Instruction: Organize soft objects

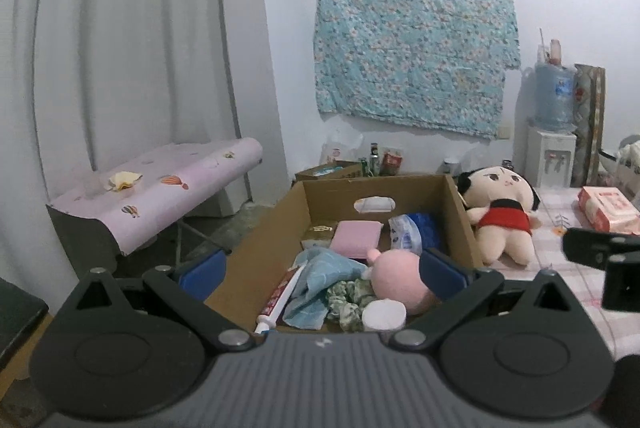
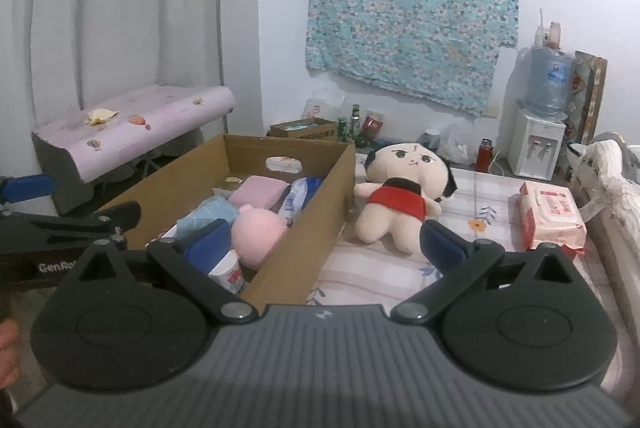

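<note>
An open cardboard box [image 1: 456, 211] [image 2: 320, 220] sits on the bed and holds a pink plush [image 1: 400, 280] [image 2: 256, 234], a light blue cloth [image 1: 320, 276], a green scrunchie [image 1: 352, 302], a pink pad [image 1: 356, 238] and a blue-white packet [image 1: 408, 232]. A cream doll in a red top [image 1: 500, 216] [image 2: 400, 203] lies on the bedsheet just right of the box. My left gripper [image 1: 322, 274] hangs open above the box's near end, nothing between its fingers. My right gripper [image 2: 322, 242] is open over the box's right wall, short of the doll.
A pink tissue pack [image 2: 552, 216] [image 1: 608, 209] lies on the checked bedsheet [image 2: 480, 195] at the right. A folding table under a pink cover [image 1: 160, 187] stands left of the box. Bottles and a small carton [image 2: 312, 127] line the wall. A water dispenser [image 2: 540, 131] is at back right.
</note>
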Motion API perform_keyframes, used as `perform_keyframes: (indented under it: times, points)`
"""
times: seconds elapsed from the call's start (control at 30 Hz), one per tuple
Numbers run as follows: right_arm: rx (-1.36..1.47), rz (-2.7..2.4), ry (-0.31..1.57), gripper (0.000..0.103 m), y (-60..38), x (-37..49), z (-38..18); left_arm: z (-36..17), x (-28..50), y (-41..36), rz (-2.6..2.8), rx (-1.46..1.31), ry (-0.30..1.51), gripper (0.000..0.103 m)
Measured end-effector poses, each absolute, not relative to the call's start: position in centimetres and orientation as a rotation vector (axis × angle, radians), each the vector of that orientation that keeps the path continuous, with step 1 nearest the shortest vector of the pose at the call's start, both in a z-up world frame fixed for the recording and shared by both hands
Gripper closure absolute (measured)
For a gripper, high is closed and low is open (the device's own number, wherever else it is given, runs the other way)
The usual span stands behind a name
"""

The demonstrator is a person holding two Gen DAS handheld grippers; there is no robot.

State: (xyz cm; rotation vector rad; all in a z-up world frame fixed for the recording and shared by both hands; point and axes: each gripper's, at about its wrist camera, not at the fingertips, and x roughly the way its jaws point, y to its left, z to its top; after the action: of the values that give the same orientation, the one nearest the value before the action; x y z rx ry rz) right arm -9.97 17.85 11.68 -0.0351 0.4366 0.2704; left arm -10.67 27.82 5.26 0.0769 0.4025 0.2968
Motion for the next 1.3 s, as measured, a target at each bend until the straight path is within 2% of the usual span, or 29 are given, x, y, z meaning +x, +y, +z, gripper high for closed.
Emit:
perform_keyframes:
  times: [1.3]
  points:
    - [-0.032, 0.240, 0.446, 0.001, 17.4, -10.6, 11.4, 5.3, -10.9, 27.0, 0.280, 0.098, 0.429, 0.000]
